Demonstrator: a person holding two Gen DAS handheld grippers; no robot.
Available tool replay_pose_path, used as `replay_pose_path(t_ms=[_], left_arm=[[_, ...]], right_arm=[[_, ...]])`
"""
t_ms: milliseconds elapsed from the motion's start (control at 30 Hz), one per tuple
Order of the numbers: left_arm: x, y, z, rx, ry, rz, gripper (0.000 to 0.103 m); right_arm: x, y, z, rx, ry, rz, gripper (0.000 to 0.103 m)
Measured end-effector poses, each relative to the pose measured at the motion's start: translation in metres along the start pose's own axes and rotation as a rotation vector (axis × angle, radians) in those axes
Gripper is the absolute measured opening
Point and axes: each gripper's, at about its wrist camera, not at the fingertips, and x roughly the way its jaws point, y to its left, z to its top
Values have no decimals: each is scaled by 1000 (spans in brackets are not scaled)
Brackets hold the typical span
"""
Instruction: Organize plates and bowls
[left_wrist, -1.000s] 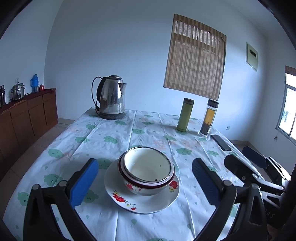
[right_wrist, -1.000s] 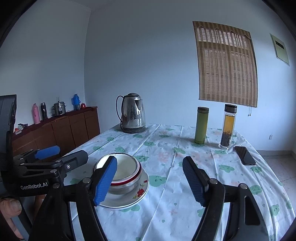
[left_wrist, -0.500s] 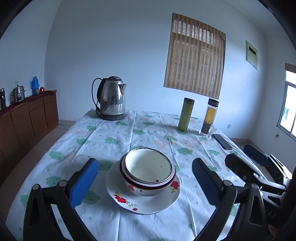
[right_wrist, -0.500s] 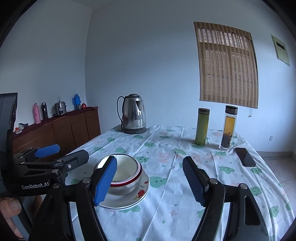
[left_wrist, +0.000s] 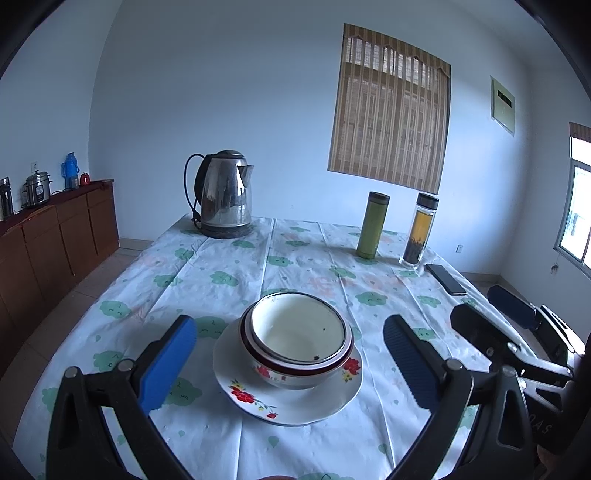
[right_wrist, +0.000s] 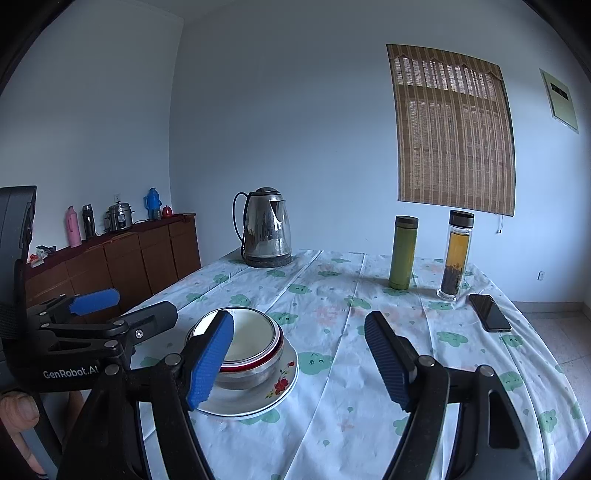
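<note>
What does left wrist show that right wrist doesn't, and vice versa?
Left wrist only: a bright side window at the right edge, and the right gripper from the side.

Right wrist only: a pink flask on the sideboard, the left gripper from the side, and a thumb at the bottom left.

Both: nested bowls on a floral plate, kettle, green flask, tea bottle, phone, bamboo blind. Both grippers are open and empty.

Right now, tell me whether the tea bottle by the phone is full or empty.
Neither: the glass tea bottle stands upright, amber liquid reaching nearly up to its dark cap, dark leaves settled at the bottom, beside the phone.
</note>
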Motion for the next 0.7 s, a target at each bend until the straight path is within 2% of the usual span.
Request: replay_pose_path(t_ms=[400, 700], left_arm=[[5, 0, -2, 21, 11, 29, 103], [2, -1, -2, 50, -14, 43, 102]], right_arm=[[3, 1, -2, -4, 4, 0, 75], [4, 2, -3, -7, 0, -5, 75]])
